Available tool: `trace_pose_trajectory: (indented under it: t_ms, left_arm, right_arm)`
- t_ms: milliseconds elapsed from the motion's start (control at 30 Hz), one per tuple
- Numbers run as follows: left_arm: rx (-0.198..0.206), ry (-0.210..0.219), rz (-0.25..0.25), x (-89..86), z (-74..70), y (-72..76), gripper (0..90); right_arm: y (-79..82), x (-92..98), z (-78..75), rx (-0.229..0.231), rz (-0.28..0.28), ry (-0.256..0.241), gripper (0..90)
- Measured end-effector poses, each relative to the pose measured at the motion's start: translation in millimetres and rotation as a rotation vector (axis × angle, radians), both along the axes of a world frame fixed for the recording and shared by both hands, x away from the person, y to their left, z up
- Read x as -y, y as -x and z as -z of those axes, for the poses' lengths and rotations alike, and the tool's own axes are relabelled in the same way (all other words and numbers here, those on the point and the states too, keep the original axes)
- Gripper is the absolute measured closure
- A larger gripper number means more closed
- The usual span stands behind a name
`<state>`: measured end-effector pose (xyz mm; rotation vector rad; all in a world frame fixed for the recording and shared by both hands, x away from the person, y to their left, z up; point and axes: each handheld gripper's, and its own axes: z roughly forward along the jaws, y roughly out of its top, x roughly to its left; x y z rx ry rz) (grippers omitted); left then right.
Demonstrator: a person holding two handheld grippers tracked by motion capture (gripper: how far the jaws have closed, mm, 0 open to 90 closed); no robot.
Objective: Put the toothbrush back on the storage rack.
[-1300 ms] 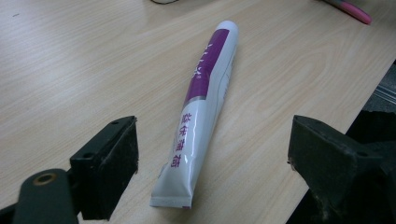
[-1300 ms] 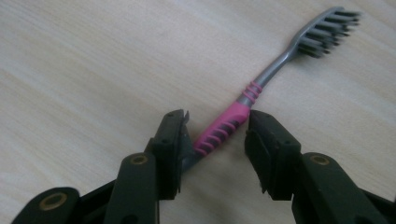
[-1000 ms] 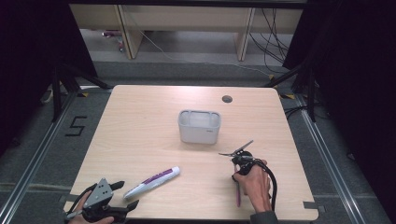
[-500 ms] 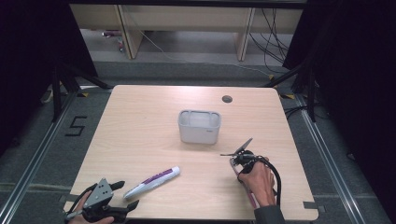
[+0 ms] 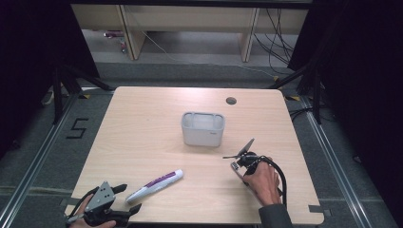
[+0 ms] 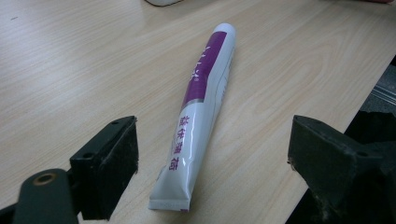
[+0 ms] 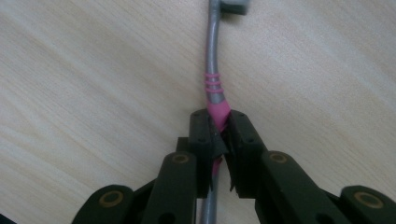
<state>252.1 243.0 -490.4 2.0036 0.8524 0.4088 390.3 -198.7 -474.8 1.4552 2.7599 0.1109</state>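
Pink-and-grey toothbrush (image 7: 214, 88) is clamped in the right gripper (image 7: 220, 126), jaws closed on its pink handle section, with the head end pointing away over the table (image 5: 142, 123). In the high view the right gripper (image 5: 241, 160) sits right of centre, just below and right of the white holder (image 5: 203, 128). The brush looks light, stiff and thin, with a rubbery pink part that should grip well; holding mid-handle seems right.

Left gripper (image 6: 210, 154) has its jaws wide, holding nothing. The tube (image 6: 201, 107) lies flat between them, crimped end nearest, cap end away. In the high view the tube (image 5: 155, 184) is at the near-left, just beside the left gripper (image 5: 126, 199). The tube is likely light, soft, glossy and slippery; best pinched mid-body across its width, as too hard a squeeze could dent it.
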Motion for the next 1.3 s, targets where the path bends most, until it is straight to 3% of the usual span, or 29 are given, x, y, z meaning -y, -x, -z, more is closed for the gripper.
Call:
trace_pose_trajectory:
  t_ms: [233,267,467,500,567,667,733,767,800,833,900,933,1033,1067,1300]
  left_arm:
    - [-0.005,-0.001,0.003,-0.1,-0.1,-0.3,15.4]
    - [-0.005,0.0,0.003,0.1,0.0,-0.1,15.4]
    - [0.003,-0.016,0.004,-0.4,-0.3,-0.6,15.4]
    - [0.002,-0.015,0.003,-0.4,-0.2,-0.6,15.4]
    - [-0.001,0.006,-0.001,0.8,0.3,-0.3,15.4]
    - [0.001,-0.009,0.003,0.0,0.1,-0.8,15.4]
    - [0.001,-0.015,0.004,-0.2,-0.1,-0.7,15.4]
    - [-0.001,0.005,0.0,0.9,0.3,-0.1,15.4]
    - [0.002,-0.015,0.003,-0.4,-0.1,-0.8,15.4]
    - [-0.001,0.006,0.0,0.7,0.3,-0.3,15.4]
    - [-0.001,0.008,-0.001,0.8,0.3,-0.2,15.4]
    - [-0.005,0.004,0.004,0.4,-0.1,-0.5,15.4]
    - [-0.005,0.005,0.003,0.4,0.0,-0.5,15.4]
    - [-0.002,0.008,-0.001,0.7,0.4,-0.5,15.4]
    - [0.001,0.008,-0.001,0.2,0.1,-0.7,15.4]
  right_arm:
    - [0.7,-0.6,-1.3,-0.015,0.004,-0.001,81.2]
    - [1.1,1.7,-2.9,-0.003,-0.02,-0.022,81.3]
    - [1.1,6.5,-12.0,0.018,-0.032,-0.052,81.3]
    - [1.6,6.0,-12.4,0.008,0.001,-0.063,81.3]
    - [2.3,6.2,-17.2,0.015,0.008,-0.063,81.4]
    - [1.3,9.5,-20.0,0.035,-0.042,-0.094,81.3]
    - [-0.1,13.0,-23.8,0.059,-0.063,-0.117,81.3]
    - [1.5,14.0,-30.0,0.066,-0.025,-0.122,81.3]
    - [1.7,15.8,-32.5,0.083,-0.035,-0.145,81.4]
    - [1.6,17.7,-35.6,0.089,-0.032,-0.164,81.3]
    - [1.4,19.0,-36.5,0.111,-0.036,-0.181,81.3]
    - [0.2,23.5,-42.8,0.142,-0.055,-0.22,81.3]
    - [1.0,25.9,-47.3,0.171,-0.033,-0.253,81.3]
    - [1.2,29.1,-51.4,0.207,-0.02,-0.295,81.4]
    - [3.4,36.6,-61.3,0.348,0.017,-0.401,81.4]
